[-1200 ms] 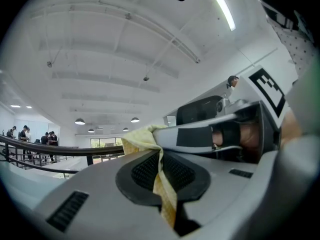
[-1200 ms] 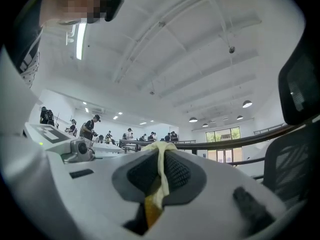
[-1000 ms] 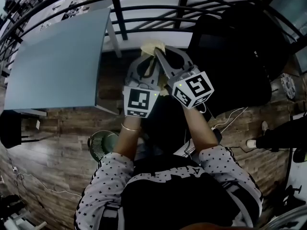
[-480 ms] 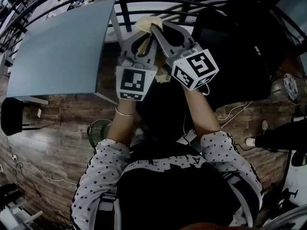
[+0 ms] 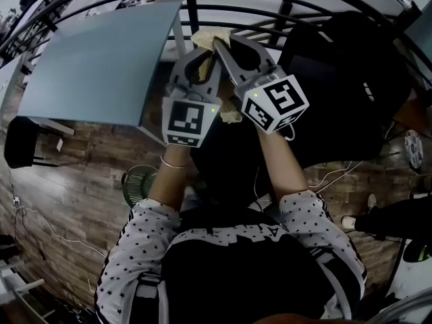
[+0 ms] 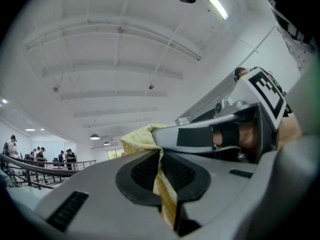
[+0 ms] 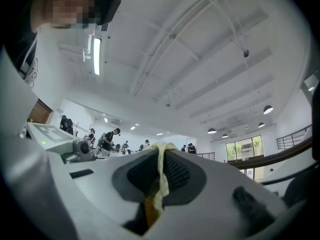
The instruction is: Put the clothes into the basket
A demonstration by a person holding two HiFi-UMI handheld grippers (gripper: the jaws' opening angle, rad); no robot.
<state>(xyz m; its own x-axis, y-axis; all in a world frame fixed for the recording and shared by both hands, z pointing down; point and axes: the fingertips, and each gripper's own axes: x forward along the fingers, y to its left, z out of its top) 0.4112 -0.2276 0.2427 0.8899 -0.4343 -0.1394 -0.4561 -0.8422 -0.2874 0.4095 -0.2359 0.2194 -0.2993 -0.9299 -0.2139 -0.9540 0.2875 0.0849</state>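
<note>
A pale yellow checked cloth (image 5: 206, 38) is held up between both grippers in front of the person. My left gripper (image 5: 204, 51) is shut on the cloth (image 6: 150, 149), which shows pinched between its dark pads. My right gripper (image 5: 217, 43) is shut on the same cloth (image 7: 161, 176), a thin fold caught between its pads. Both grippers sit side by side, nearly touching, tips pointing slightly upward. A bit of cloth (image 5: 231, 117) hangs out below, between the marker cubes. No basket is identifiable in any view.
A grey-blue table (image 5: 101, 66) stands at the left. Black railing bars (image 5: 283, 9) run across the top. A large black object (image 5: 344, 79) sits at the right. A small round green stool (image 5: 138, 181) stands on the wood floor. Cables (image 5: 331, 174) lie at the right.
Both grippers have risen together with the cloth, and now stand higher and larger in the head view. Both stay shut.
</note>
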